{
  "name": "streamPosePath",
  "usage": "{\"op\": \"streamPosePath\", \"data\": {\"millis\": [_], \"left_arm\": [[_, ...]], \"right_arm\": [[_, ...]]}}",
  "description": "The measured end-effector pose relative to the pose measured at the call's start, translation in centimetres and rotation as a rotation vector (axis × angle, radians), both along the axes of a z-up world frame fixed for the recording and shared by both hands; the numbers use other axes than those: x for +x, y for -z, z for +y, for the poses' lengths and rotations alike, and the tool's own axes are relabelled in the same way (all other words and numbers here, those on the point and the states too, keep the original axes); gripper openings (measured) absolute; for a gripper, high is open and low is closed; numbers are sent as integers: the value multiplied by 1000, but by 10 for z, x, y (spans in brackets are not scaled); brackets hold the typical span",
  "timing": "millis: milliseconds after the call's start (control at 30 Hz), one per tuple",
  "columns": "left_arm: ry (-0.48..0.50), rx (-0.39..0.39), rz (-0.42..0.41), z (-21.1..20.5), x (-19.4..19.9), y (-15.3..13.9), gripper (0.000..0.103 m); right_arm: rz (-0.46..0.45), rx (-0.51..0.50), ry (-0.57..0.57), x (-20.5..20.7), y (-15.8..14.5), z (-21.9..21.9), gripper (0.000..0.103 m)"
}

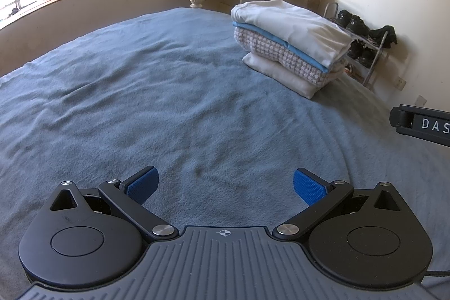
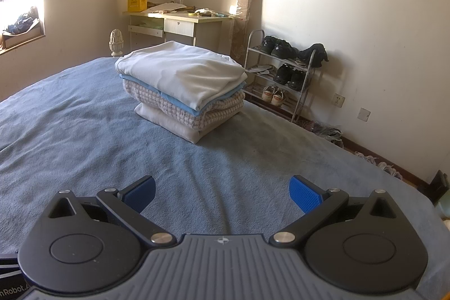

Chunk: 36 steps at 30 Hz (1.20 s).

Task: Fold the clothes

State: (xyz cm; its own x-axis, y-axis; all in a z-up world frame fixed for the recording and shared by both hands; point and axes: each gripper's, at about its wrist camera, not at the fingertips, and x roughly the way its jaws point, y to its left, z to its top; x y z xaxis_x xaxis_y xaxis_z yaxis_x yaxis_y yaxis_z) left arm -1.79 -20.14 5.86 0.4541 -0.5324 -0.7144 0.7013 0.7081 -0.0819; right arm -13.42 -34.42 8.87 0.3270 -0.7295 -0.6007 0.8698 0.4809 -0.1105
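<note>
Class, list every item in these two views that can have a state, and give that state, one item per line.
Left gripper: open, holding nothing.
Right gripper: open, holding nothing.
White garment: folded, on top of the stack.
Blue garment: folded, second in the stack.
Checked garment: folded, third.
Cream garment: folded, at the bottom.
Blue blanket: spread, wrinkled.
Desk drawer: shut.

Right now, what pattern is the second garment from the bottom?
White-and-pinkish check knit, clearest in the right wrist view.
</note>
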Motion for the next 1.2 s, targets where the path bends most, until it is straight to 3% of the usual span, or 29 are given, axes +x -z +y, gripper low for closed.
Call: {"op": "streamPosePath", "data": {"millis": [1200], "left_arm": [[3, 8, 10, -2, -2, 1, 103]], "right_arm": [[3, 8, -2, -1, 0, -2, 103]]}}
